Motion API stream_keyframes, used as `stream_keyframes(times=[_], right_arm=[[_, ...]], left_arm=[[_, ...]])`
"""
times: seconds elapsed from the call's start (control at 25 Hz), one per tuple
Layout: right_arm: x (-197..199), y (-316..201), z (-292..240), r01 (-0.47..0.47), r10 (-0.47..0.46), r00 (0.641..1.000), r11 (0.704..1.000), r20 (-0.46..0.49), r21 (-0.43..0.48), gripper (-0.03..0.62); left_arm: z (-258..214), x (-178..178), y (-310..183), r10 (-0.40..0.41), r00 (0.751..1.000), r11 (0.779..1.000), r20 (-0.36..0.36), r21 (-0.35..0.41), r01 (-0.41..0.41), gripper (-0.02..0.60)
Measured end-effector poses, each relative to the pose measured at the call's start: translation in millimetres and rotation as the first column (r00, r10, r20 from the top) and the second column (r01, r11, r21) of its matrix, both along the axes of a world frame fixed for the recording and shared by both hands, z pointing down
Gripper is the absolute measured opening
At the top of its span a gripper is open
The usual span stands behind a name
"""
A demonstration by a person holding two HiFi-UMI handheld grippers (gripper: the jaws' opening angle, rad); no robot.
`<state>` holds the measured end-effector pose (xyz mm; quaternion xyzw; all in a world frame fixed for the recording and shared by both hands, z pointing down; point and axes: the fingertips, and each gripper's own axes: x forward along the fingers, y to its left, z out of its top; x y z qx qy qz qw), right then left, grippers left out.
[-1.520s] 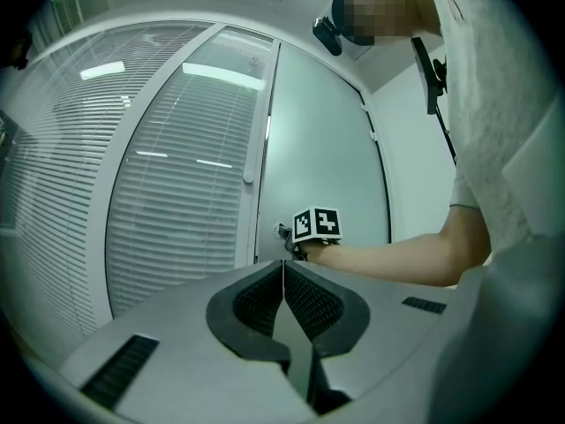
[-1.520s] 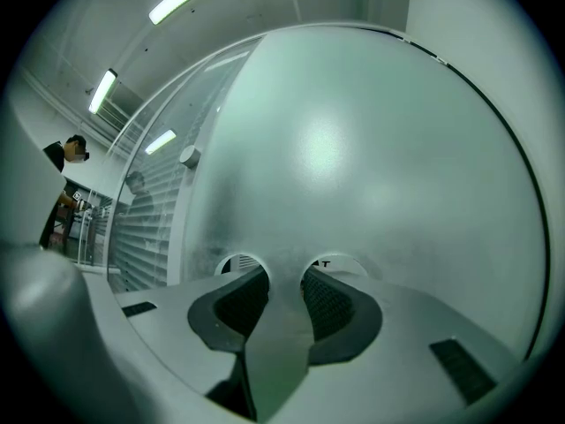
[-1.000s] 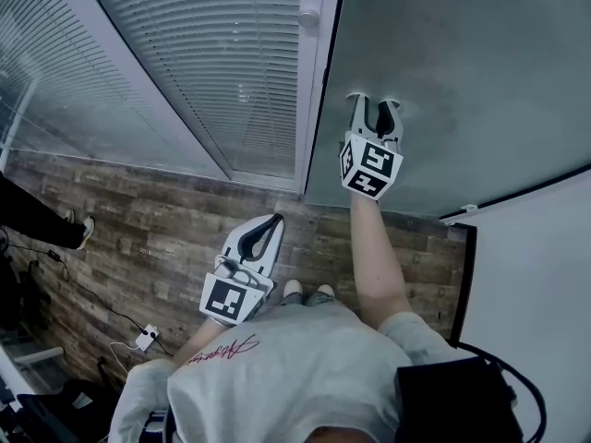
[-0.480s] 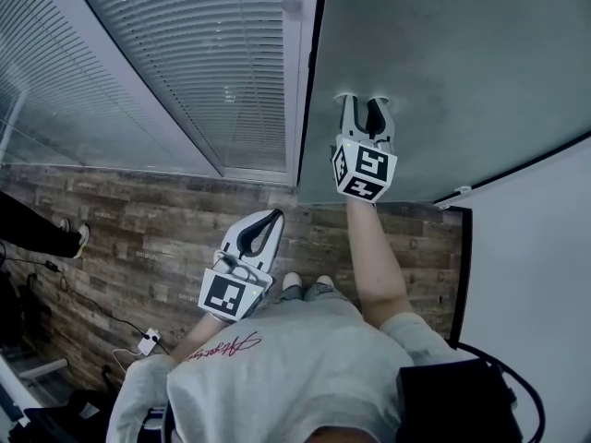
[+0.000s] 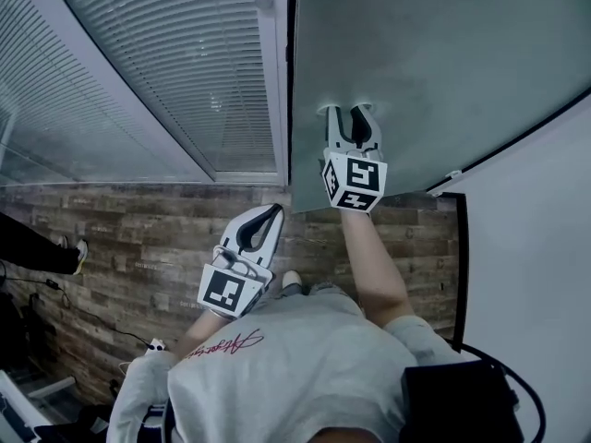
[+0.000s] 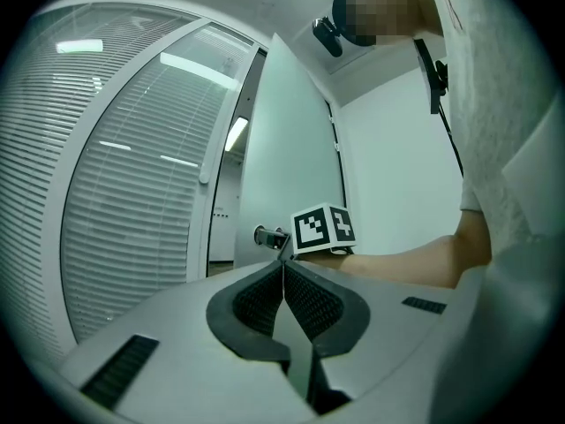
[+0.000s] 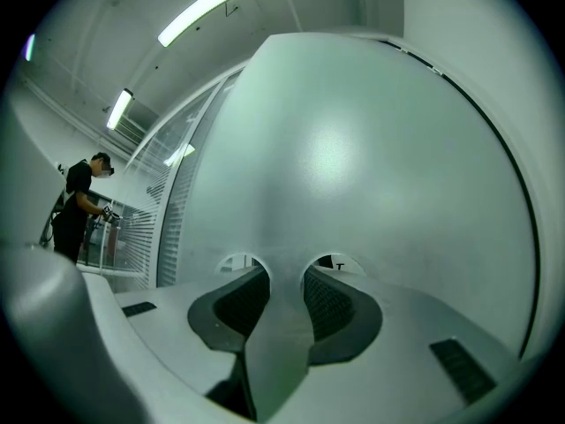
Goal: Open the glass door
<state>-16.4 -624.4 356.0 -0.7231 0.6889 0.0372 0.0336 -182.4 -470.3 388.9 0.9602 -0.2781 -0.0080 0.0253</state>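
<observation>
The frosted glass door [image 5: 434,63] fills the upper right of the head view, its dark edge [image 5: 291,90] standing off from the white frame. My right gripper [image 5: 349,116] is open with both fingertips against the door's face and nothing between them. In the right gripper view the door [image 7: 353,157] fills the picture and the right gripper [image 7: 285,276] meets its own reflection. My left gripper [image 5: 269,216] is shut and empty, held low near the body. From the left gripper [image 6: 283,268] view, the door [image 6: 291,166], a metal fitting [image 6: 268,236] on its edge and the right gripper's cube [image 6: 323,229] show.
A curved glass wall with blinds [image 5: 175,72] runs along the left of the door. Wood-plank floor [image 5: 138,238] lies below, with cables [image 5: 83,307] at the left. A white wall [image 5: 536,266] stands at the right. Another person [image 7: 78,208] stands far off beyond the glass.
The right gripper has moved left and nearer in the head view, staying against the door. The door's edge has shifted left with it. The left gripper has kept its place in the picture.
</observation>
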Motion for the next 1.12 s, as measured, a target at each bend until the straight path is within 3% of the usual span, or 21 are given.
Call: stream_keyframes(times=[0.72,0.88,1.12], right_arm=[[-10,88,0,0.118,-0.118,0.993,0.993,-0.004,0.002,0.133],[-9,111,1,0.149,-0.149,0.989,0.989,-0.005,0.002,0.133],[-10,146,1,0.216,-0.216,0.976,0.976,-0.005,-0.004,0.133]], left_arm=[[-14,21,43,0.004,1.0,0.999,-0.01,0.051,-0.004,0.018],[-17,30,61,-0.025,1.0,0.999,0.001,0.038,0.025,0.018],[-30,43,96,-0.074,0.997,0.995,-0.038,0.062,0.076,0.018]])
